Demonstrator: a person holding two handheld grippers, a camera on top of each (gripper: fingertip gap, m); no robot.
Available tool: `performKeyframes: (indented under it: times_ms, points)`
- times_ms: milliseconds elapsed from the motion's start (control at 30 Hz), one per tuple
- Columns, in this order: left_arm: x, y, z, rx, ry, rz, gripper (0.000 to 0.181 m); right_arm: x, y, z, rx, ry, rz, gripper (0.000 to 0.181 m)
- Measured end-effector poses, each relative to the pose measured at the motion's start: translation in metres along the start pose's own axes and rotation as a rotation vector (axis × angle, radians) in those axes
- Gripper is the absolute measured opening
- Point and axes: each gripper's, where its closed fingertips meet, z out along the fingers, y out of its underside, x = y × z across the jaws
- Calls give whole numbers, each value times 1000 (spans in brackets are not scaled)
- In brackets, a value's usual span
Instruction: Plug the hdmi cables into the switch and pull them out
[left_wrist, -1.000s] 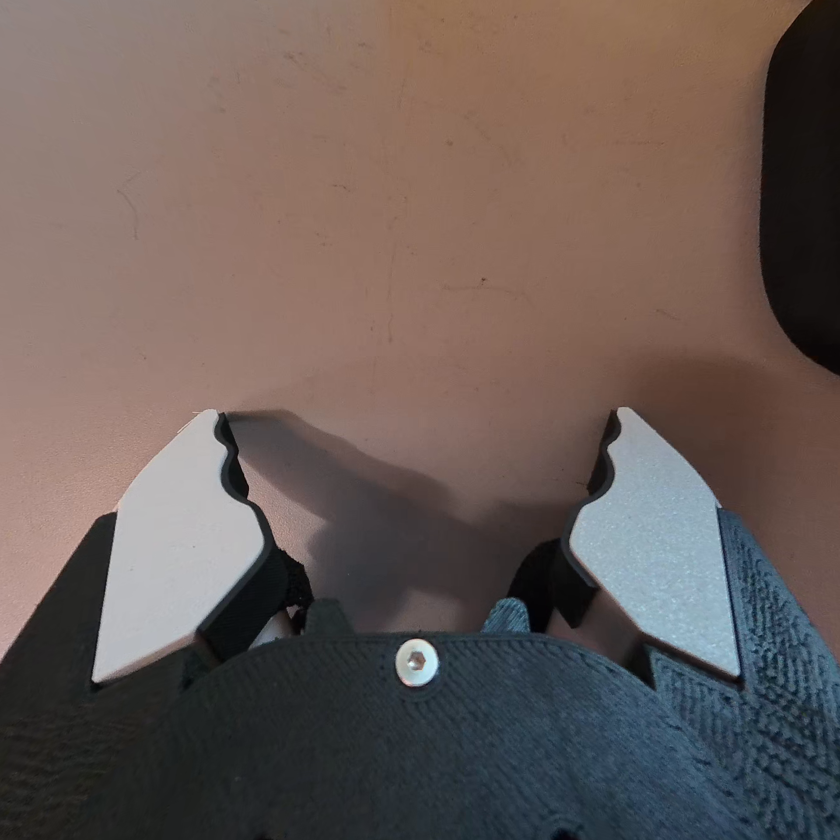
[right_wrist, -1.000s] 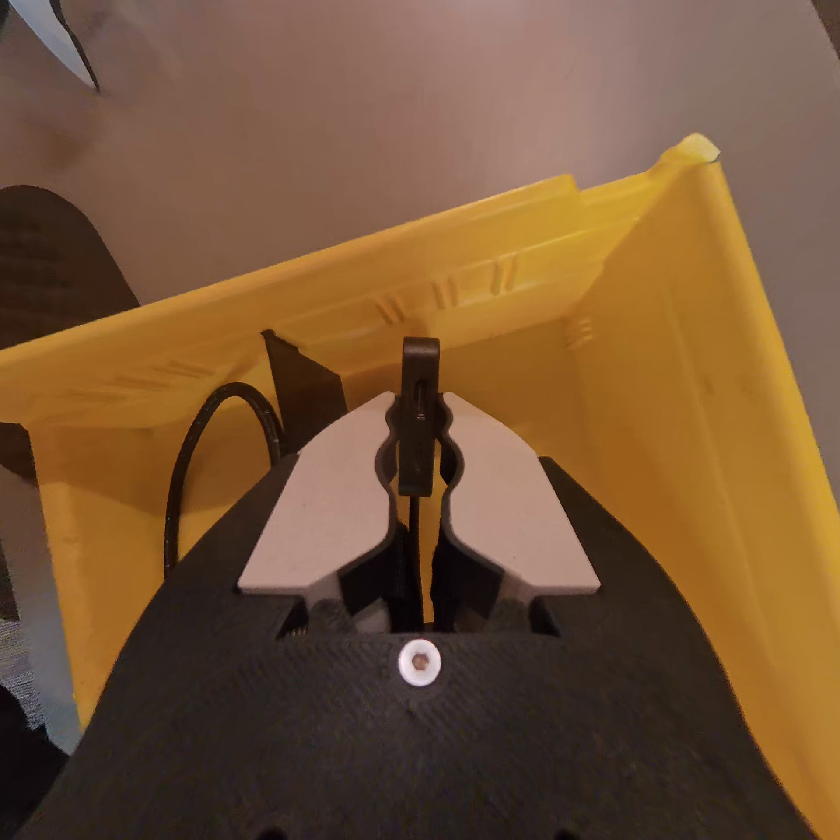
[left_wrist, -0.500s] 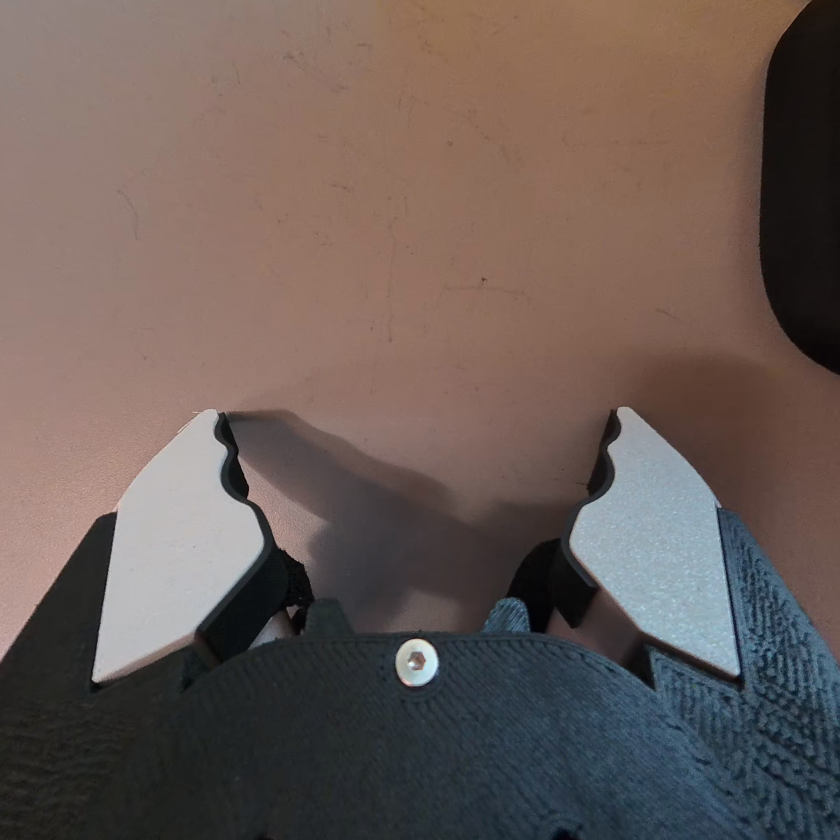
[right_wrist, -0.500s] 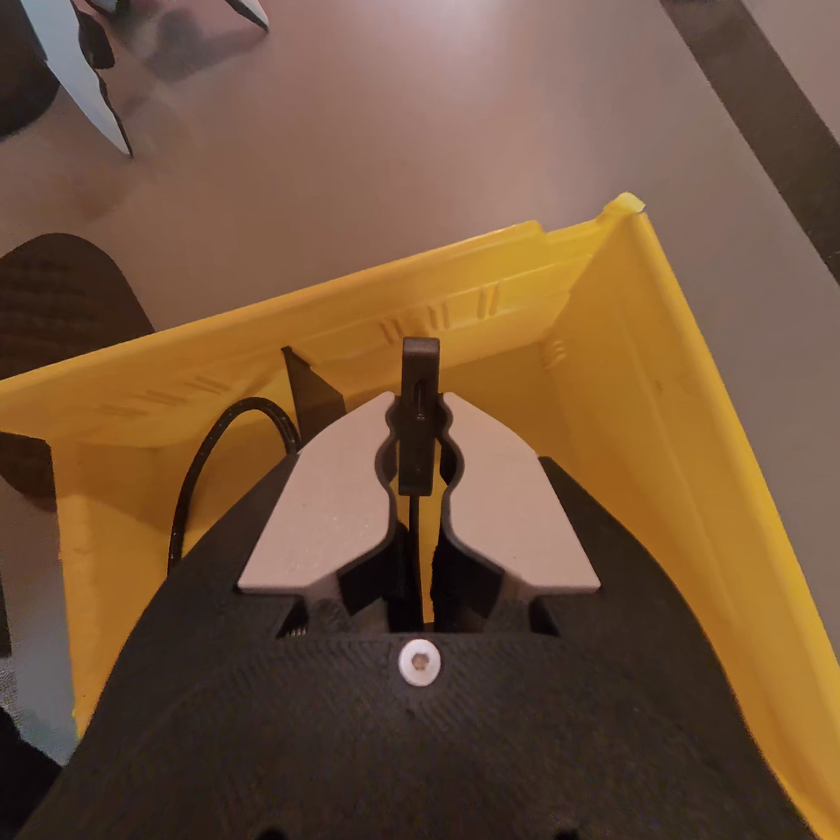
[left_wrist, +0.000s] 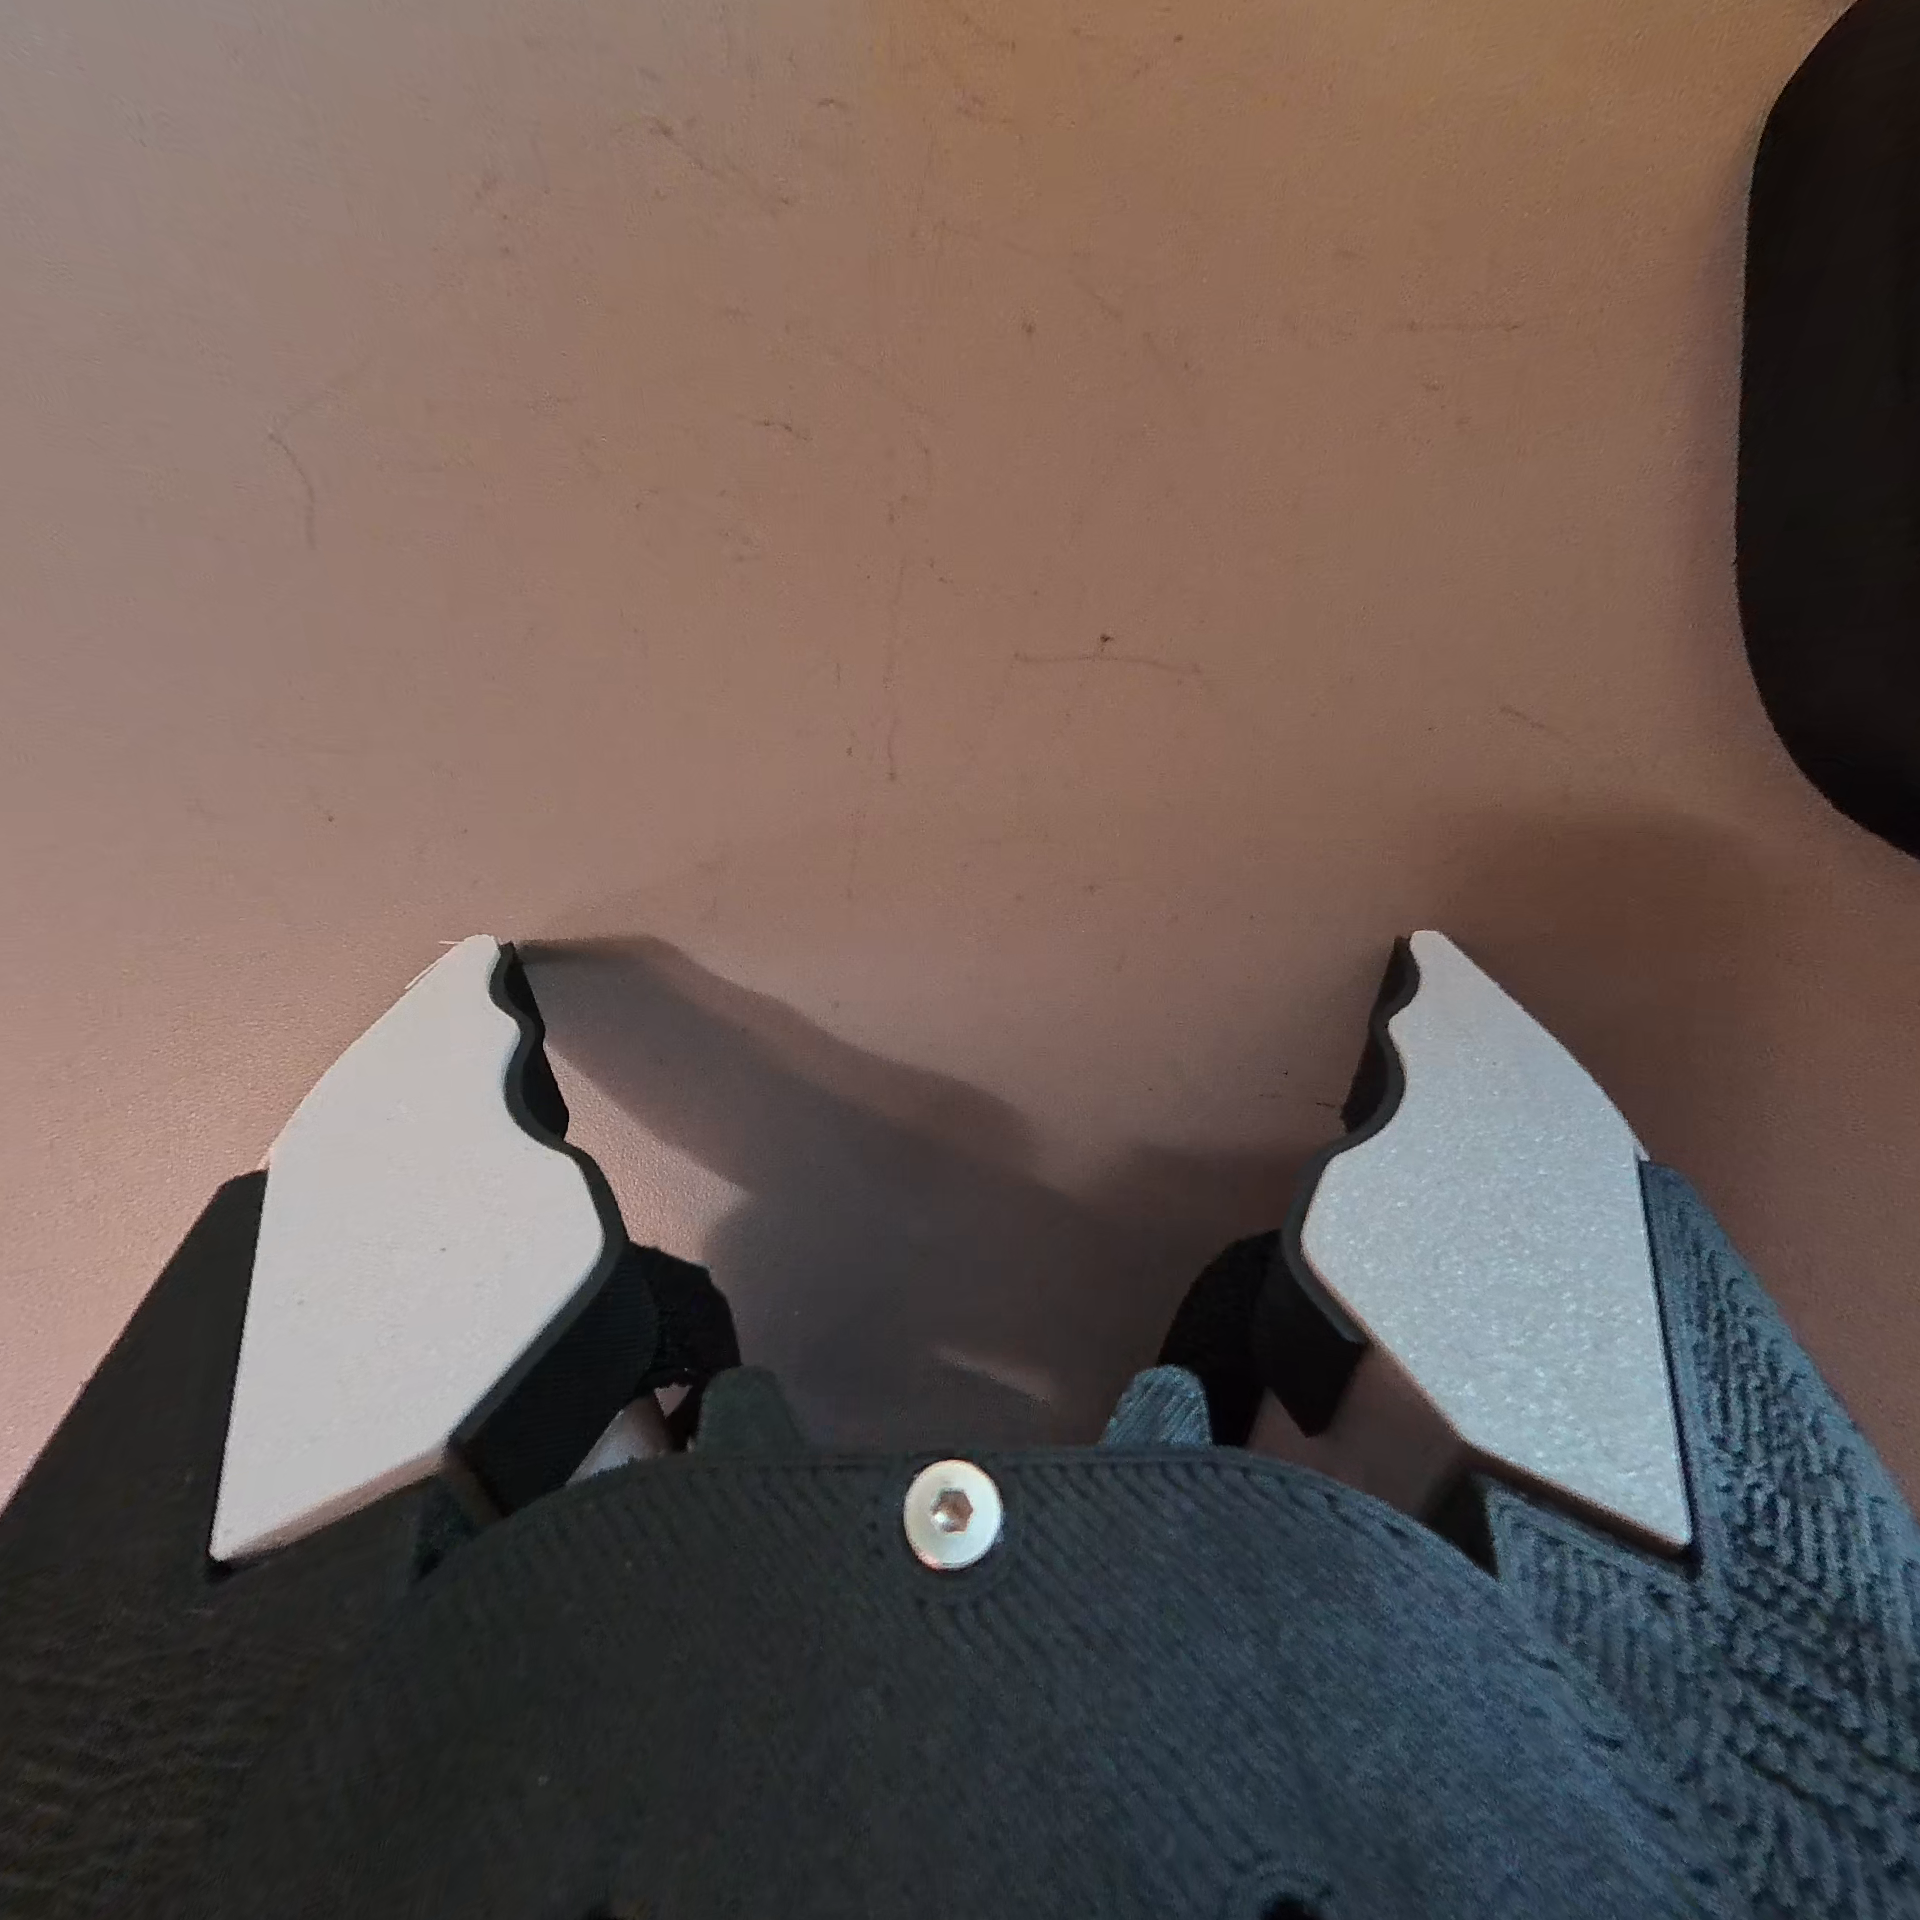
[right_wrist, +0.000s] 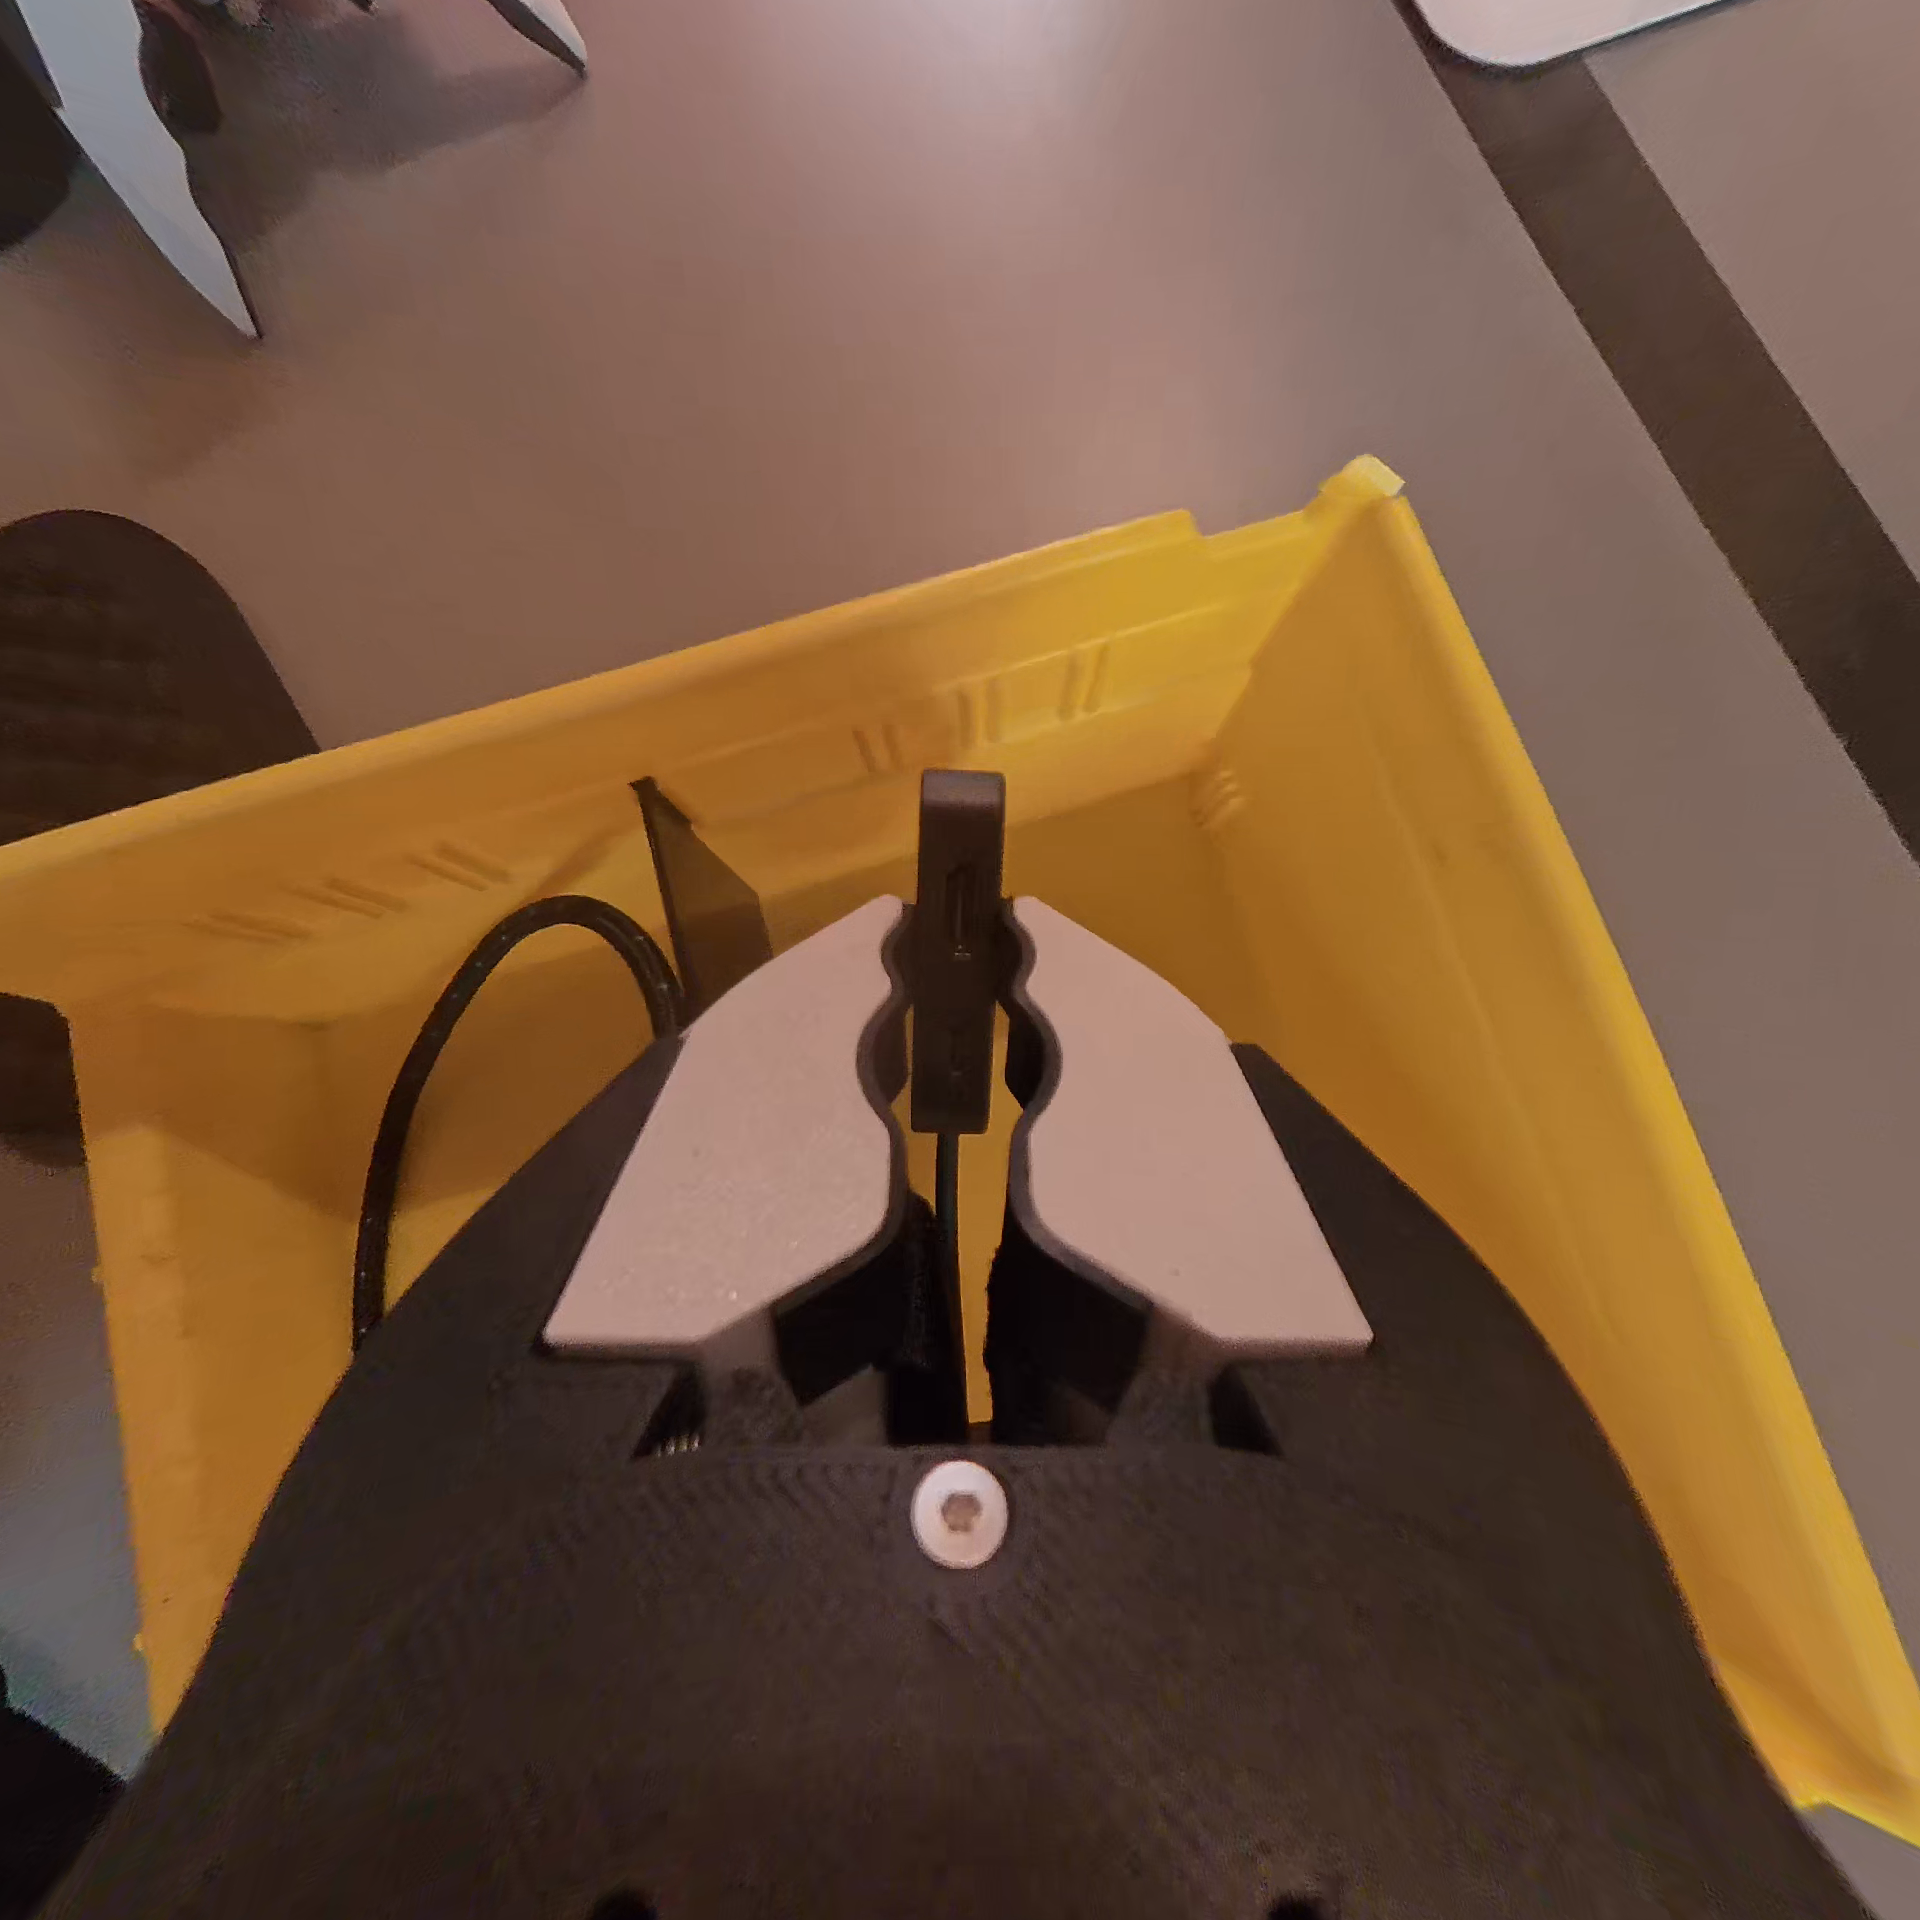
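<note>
Right wrist view: the right tongs (right_wrist: 956, 914) clamp a black hdmi connector (right_wrist: 958, 925) upright over the yellow bin (right_wrist: 1434, 935), its thin cable (right_wrist: 954, 1247) trailing back between them. Left tongs (left_wrist: 956, 951) gape wide, empty, above bare table (left_wrist: 831, 416).

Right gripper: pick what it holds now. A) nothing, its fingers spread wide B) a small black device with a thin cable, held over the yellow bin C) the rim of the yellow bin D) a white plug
B: the right gripper is shut on the small black device, whose thin cable trails back between the fingers, above the yellow bin.
</note>
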Motion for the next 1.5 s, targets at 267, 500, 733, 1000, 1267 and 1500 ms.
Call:
performKeyframes:
  times_ms: [267,500,733,1000,1267,1500]
  points:
    - [0,0,0,-1,2,1,145,7,40,23,-212,-74,222,15]
    - [4,2,-3,-26,67,36,146,11,39,29,-237,-92,298,16]
    - [-8,-16,-15,146,-27,33,124,27,14,11,-150,120,200,60]
    - [3,-100,-129,792,-323,198,122,11,-68,-77,331,557,4,108]
    - [56,-99,-236,1171,-289,161,84,-25,31,-144,170,916,440,77]
    - [41,-59,-323,1256,-585,8,68,-52,133,-118,168,817,836,52]
